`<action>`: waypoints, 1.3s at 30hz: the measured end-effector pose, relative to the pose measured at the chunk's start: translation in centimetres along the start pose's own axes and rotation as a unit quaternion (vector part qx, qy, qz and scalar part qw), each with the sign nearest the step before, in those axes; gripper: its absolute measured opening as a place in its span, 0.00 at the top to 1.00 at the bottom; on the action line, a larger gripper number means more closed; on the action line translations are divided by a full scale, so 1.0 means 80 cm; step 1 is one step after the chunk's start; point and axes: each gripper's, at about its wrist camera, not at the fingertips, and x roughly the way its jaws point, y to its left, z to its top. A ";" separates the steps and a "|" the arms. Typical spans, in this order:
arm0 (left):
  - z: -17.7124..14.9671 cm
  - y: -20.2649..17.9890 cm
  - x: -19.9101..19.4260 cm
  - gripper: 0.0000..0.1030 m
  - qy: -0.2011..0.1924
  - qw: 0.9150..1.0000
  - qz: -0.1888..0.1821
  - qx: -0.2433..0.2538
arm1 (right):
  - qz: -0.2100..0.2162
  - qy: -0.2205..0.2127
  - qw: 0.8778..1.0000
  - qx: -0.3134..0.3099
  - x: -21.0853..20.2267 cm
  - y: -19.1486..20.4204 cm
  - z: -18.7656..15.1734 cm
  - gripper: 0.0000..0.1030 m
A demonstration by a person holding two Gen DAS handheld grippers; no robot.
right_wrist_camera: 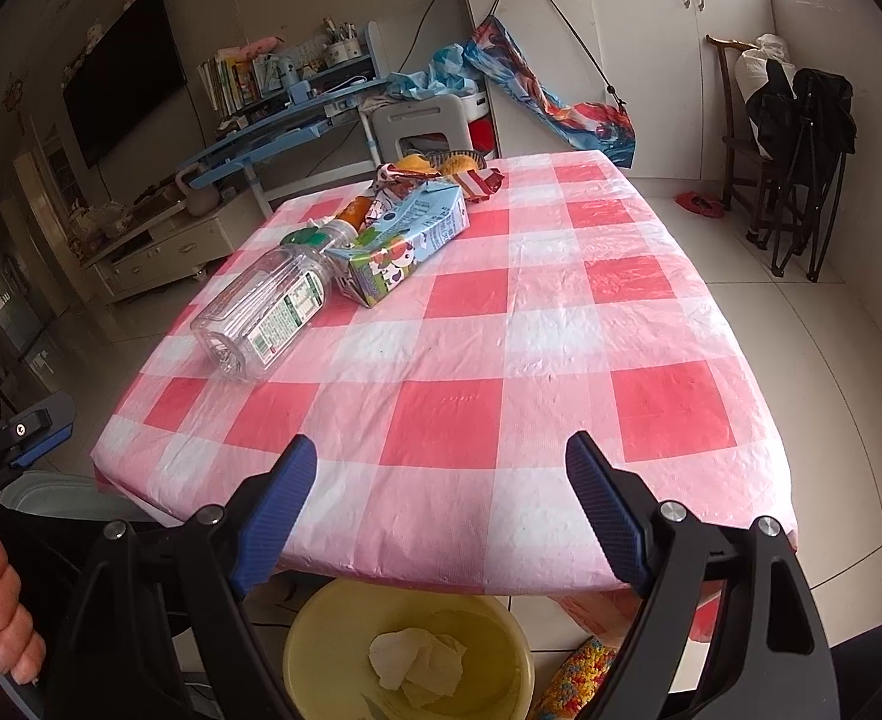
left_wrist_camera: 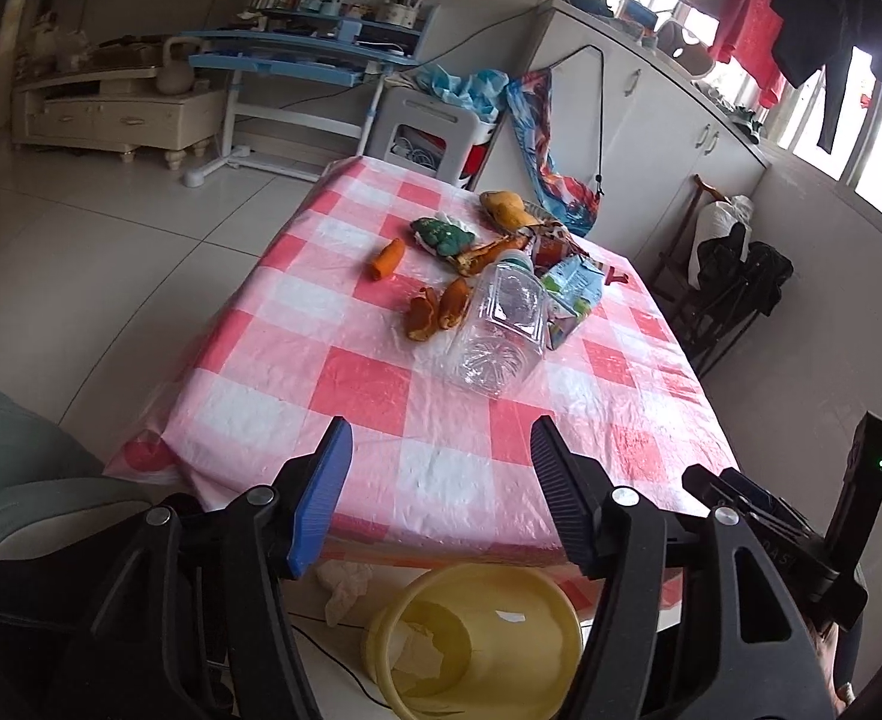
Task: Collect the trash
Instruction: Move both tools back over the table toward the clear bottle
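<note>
**A:** What have I got at the tongs?

**B:** I see your left gripper (left_wrist_camera: 435, 480) with jaws standing apart and nothing between them, hanging over the near table edge. Your right gripper (right_wrist_camera: 441, 504) is spread wide, also empty, above the same edge. Neither touches anything.

**A:** And just below me?

**B:** The yellow bin (right_wrist_camera: 408, 654) sits on the floor under the table's near edge, with a crumpled tissue (right_wrist_camera: 417, 666) already inside. Another crumpled bit lies on the floor beside it, in the left view.

**A:** So I'm barely started?

**B:** I'd judge so. Left on the checked tablecloth (right_wrist_camera: 561, 330): the clear plastic bottle (right_wrist_camera: 267, 312) on its side, the drink carton (right_wrist_camera: 405, 246) touching it, orange peels (left_wrist_camera: 435, 312), a green wrapper (left_wrist_camera: 441, 235) and more scraps at the far end.
</note>
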 end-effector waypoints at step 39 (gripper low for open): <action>0.001 0.022 0.000 0.42 -0.014 0.999 0.023 -0.036 | 0.000 0.013 1.000 -0.012 0.003 0.008 -0.008 0.17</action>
